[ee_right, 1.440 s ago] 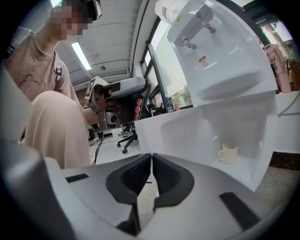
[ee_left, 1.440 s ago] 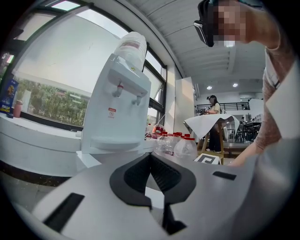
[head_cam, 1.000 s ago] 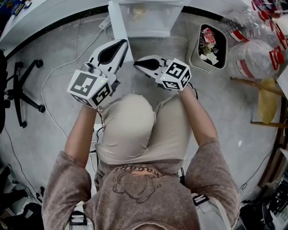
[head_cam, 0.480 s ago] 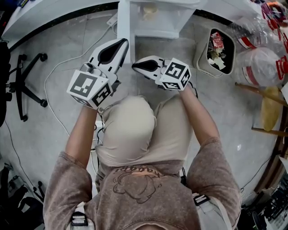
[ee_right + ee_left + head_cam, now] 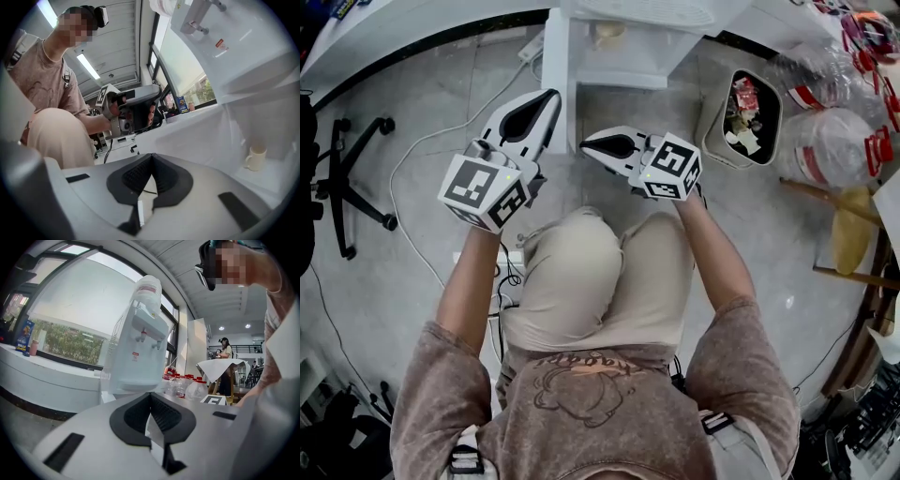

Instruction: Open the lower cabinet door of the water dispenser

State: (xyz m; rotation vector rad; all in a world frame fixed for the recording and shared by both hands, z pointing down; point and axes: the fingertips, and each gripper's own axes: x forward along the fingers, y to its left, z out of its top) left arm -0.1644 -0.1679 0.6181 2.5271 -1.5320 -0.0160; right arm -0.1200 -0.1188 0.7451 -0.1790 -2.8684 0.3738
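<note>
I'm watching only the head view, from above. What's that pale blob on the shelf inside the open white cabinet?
Observer: A cream mug, clear in the right gripper view. It stands upright on the shelf of the cabinet, handle showing.
Operator: And what sits on top of the machine?
Observer: The left gripper view shows an upturned water bottle on the water dispenser, with two taps below it.
Operator: Is anyone else around?
Observer: Yes. Another person stands far behind, beside a table draped in white cloth.
</note>
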